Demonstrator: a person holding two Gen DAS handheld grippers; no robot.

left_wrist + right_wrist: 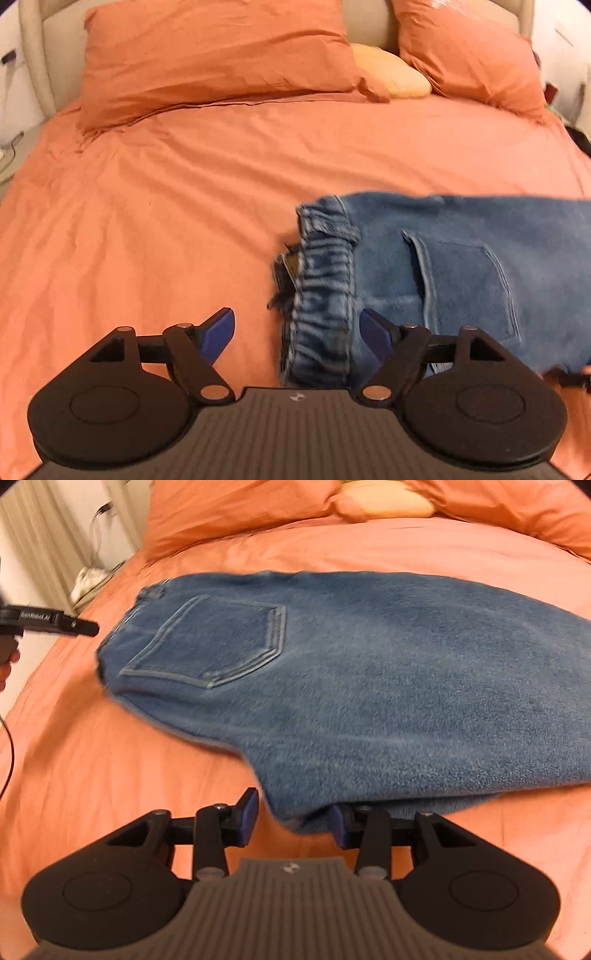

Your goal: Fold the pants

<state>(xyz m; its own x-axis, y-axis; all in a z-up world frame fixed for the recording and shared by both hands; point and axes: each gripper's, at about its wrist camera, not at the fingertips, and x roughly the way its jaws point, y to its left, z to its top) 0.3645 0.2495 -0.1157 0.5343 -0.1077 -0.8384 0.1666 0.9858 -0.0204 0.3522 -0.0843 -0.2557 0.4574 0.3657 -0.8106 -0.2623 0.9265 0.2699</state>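
Observation:
Blue denim pants [443, 266] lie on the orange bed, back pocket [465, 280] up, elastic waistband [325, 295] toward the left. My left gripper [297, 332] is open, its blue fingers either side of the waistband's near end. In the right wrist view the pants [369, 672] lie folded lengthwise, pocket [210, 642] at the left. My right gripper [293, 818] is open at the pants' near edge; the cloth overlaps its right finger. The left gripper's body [48, 624] shows at the far left edge.
Orange bedspread [166, 221] covers the bed. Two orange pillows [207, 55] and a yellow cushion [391, 70] lie at the beige headboard. A nightstand with cables [88, 579] stands left of the bed. Dark items [580, 136] sit at the right edge.

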